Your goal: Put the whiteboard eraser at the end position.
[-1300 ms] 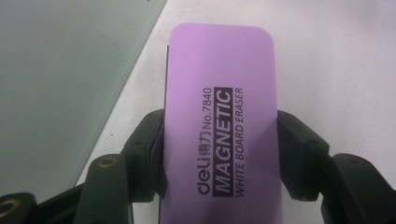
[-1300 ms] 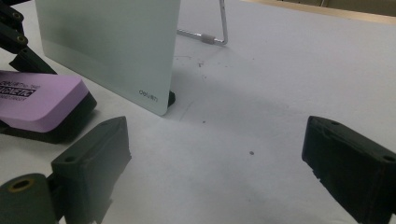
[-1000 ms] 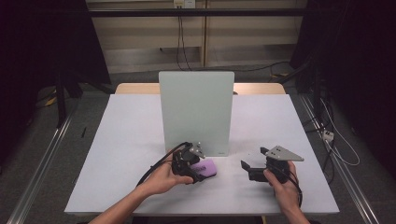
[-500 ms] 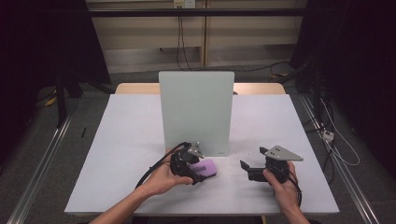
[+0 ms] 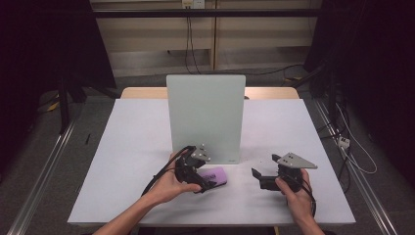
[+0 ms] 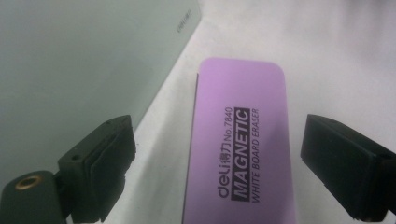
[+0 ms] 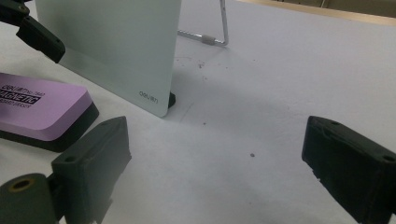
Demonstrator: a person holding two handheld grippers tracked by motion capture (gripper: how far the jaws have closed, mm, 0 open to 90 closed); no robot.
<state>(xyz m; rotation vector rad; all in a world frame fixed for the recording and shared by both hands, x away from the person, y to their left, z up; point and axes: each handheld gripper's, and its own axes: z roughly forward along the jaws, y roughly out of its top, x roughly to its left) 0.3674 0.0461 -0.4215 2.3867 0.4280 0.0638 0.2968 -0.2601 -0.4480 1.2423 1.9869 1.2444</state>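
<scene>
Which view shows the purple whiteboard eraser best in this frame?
The left gripper view: the eraser lies between the open jaws, its printed label readable. The right gripper view catches one end at the left edge, with its dark base. The high view has it small, partly behind the left gripper.
</scene>
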